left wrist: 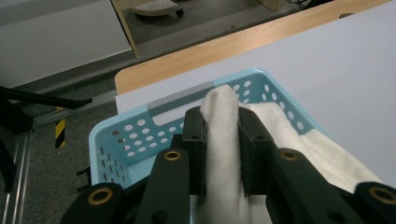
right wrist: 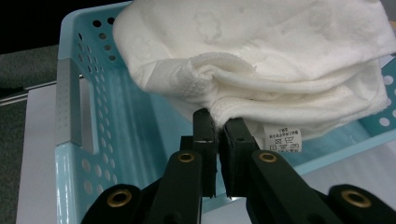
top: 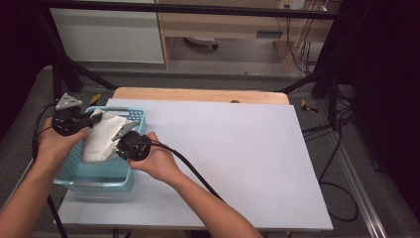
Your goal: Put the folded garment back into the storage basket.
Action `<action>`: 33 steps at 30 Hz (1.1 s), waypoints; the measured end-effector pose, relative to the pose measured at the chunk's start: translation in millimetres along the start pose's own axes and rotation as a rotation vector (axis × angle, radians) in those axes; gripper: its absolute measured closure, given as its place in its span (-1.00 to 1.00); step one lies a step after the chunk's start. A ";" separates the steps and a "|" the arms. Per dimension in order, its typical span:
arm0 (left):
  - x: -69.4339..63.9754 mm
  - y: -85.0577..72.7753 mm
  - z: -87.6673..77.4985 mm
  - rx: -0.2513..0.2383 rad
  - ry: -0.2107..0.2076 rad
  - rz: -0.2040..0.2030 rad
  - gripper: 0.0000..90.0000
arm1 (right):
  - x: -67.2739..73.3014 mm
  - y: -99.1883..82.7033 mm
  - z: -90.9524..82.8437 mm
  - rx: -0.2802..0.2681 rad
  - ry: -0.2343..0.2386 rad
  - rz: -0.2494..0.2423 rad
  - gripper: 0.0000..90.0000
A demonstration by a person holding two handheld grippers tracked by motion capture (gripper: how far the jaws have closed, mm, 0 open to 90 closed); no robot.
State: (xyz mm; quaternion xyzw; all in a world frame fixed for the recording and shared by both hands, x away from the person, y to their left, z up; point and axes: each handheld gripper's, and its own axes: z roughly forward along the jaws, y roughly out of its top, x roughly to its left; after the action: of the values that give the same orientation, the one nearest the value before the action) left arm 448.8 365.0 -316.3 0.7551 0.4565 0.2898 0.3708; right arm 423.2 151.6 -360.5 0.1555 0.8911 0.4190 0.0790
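A pale grey bench [top: 237, 163] carries a light blue perforated basket [top: 106, 174] at its near left corner. Over it a folded white towel [top: 101, 136] hangs between both grippers: left gripper [left wrist: 223, 140] fingers pinch one fold, right gripper [right wrist: 219, 128] fingers clamp its hem

**A lab-style recording room**

This looks like a lab or test room, not a home; a wooden table [top: 198, 94] carries a plain pale board [top: 237, 163] as a work surface; black metal frame bars [top: 64, 59] stand around it; loose cables [top: 337, 148] trail over a grey carpeted floor [top: 223, 74]; yellow-and-black hazard tape [top: 307, 106] marks a spot by the table; behind stand a white cabinet [top: 106, 34] and a wooden shelf unit [top: 223, 25] with wires [top: 297, 49] hanging by it.
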 end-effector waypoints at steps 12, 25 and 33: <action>11.3 -12.9 16.6 0.015 0.046 0.005 0.26 | -2.8 -1.5 17.1 0.049 0.013 0.048 0.67; -11.3 -12.5 -12.8 -0.037 0.071 -0.023 -0.24 | -4.1 -0.4 -60.8 -0.074 -0.094 0.054 -0.16; -50.1 -12.5 -33.8 -0.060 0.019 -0.026 -0.46 | -25.0 -15.6 -99.5 -0.085 -0.167 0.115 -0.51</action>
State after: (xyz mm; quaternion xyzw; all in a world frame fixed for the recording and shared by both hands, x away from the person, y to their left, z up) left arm 395.8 333.5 -312.8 0.7350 0.4608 0.3055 0.3925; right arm 416.5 61.7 -308.9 0.2374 0.8524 0.4457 0.1354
